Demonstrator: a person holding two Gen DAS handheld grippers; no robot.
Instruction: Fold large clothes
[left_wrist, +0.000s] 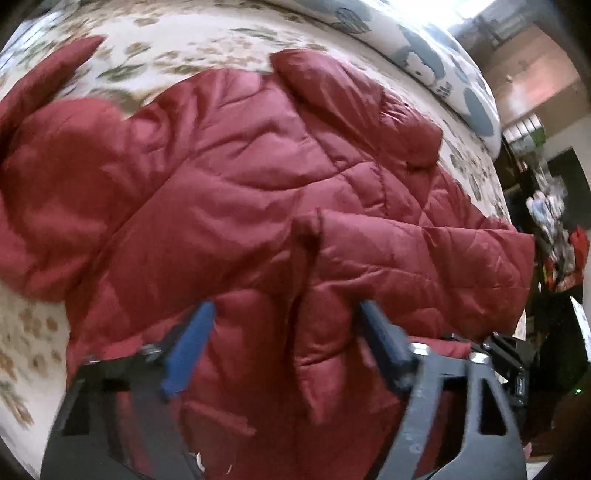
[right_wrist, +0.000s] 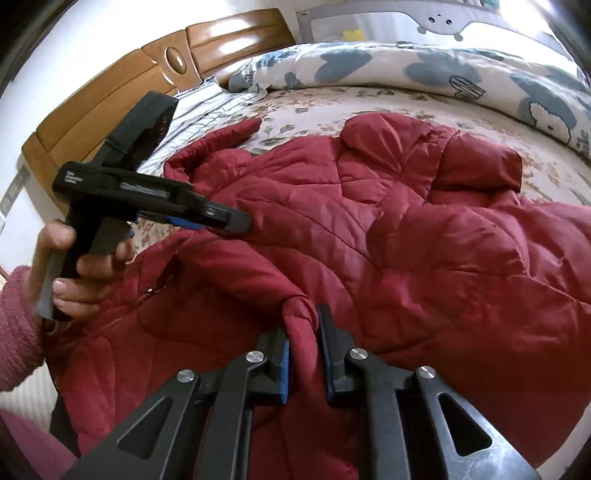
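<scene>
- On the bed (right_wrist: 314, 107), floral sheet: red jacket (right_wrist: 406, 229) spread wide, most of it flat on the sheet, near edge hanging toward the person.
- Right gripper (right_wrist: 303, 328): clenched on a pinched ridge of jacket cloth, which stands up between the blue pads (right_wrist: 283, 369). Likely a hem or front-edge grip, taken so the cloth can be lifted and carried over in a fold.
- Left gripper (left_wrist: 284, 317): jaws spread, nothing between them. It hovers above the jacket's near part. In the right wrist view the same tool (right_wrist: 225, 221) sits over the jacket's left side, tips pointing across the cloth; whether they touch it I cannot tell.
- Left hand (right_wrist: 74, 269) wraps the tool's handle; pink sleeve cuff at the wrist.
- Judgement: one corner secured, second grasp not yet made. Left tongs probably wide open for the thick padded fabric.
- One sleeve (left_wrist: 424, 266) lies folded across the body in the left wrist view; another part (left_wrist: 354, 107) humps up near the far edge. Judgement: fold at an early to middle stage.
- Quilt (right_wrist: 443, 70) with blue print lies along the far side of the bed, apart from the jacket; wooden headboard (right_wrist: 110, 96) at the left.
- Risk, as judged: slick puffy shell may slip from a shallow pinch; a deep bite is safer.
</scene>
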